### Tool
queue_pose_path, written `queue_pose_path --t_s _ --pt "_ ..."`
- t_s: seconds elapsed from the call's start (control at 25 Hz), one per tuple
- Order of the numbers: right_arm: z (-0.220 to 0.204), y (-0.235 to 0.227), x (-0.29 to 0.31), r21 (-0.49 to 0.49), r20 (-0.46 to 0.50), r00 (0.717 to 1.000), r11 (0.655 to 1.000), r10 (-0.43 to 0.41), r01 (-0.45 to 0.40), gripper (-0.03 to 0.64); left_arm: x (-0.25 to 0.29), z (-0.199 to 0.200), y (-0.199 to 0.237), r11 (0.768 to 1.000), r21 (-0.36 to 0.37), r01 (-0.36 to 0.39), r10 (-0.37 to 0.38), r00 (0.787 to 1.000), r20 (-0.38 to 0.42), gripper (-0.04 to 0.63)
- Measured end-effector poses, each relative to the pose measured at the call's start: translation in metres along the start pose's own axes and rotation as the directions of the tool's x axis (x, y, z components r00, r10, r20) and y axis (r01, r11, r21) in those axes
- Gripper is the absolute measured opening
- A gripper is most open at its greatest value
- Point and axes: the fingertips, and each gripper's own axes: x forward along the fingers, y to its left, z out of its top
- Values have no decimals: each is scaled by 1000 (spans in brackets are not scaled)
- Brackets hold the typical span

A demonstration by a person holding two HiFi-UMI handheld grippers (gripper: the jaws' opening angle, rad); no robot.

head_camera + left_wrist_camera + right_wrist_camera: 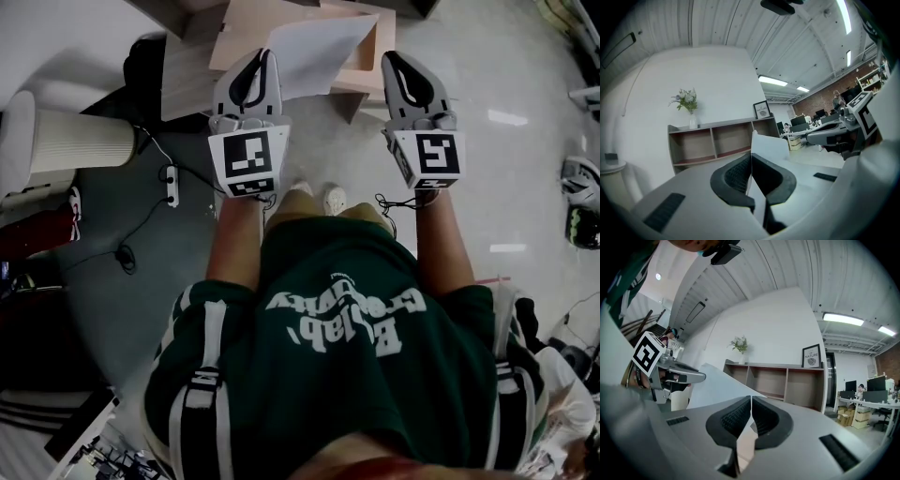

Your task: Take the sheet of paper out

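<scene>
The left gripper [268, 56] is clenching its fingers on the sheet's [319, 47] left edge. The right gripper [388, 58], just right of the sheet, is holding its fingers clenched on nothing.

Matt paper, smooth plastic, ribbed rubber, wood and cloth

The sheet of paper [317, 47] is white, thin and matt, with no shine. The left gripper [267, 53] and the right gripper [388, 56] have shells of grey plastic, smooth and a little satin. Their fingers [735, 176] carry black pads that look like rubber, with a fine ribbed surface. The shelf [717, 140] looks like wood, brown and matt inside. The floor [511, 178] is hard and glossy and mirrors the lamps. The shirt [347, 366] is dark green cloth, soft and matt, with white print.
</scene>
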Motion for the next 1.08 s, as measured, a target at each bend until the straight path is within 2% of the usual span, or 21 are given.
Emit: queue_pose_path --t_s 0.2,1.08 --pt "3 1 -5 -53 -10 1000 998 -18 17 35 -1 -3 -5 1000 3 4 -4 1000 -11 18" --pt "12 -9 -5 -57 24 999 998 -29 30 35 2 2 -7 1000 3 -9 9 1000 3 18"
